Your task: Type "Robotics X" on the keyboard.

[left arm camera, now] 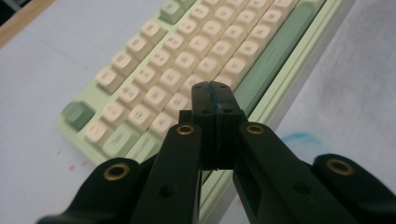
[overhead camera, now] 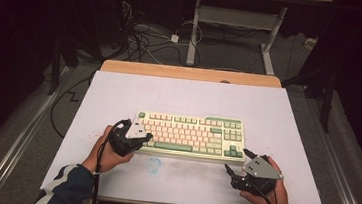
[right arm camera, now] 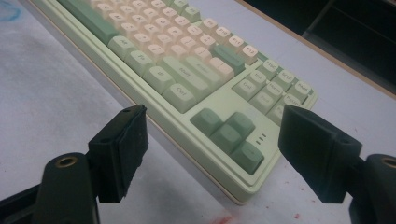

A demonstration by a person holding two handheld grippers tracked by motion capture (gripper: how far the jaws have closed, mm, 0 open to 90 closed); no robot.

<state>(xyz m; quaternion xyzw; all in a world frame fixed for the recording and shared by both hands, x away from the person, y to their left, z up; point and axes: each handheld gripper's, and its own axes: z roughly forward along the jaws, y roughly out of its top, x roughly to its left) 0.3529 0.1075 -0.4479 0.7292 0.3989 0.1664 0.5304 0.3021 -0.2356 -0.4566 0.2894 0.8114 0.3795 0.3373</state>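
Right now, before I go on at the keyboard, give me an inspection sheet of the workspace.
Surface: white table top, with a blue smudge and small red specks.
Job's things: green and cream keyboard lying flat, mid-table.
Clutter: nothing seen.
Grippers: left gripper shut, empty, jaws pressed together above the keyboard's left end; right gripper open, empty, jaws straddling the keyboard's right front corner by the arrow keys without touching.
Cables: each gripper trails a black cable along the forearm; loose cables on the floor.
Surroundings: dark room, white desk frame behind.
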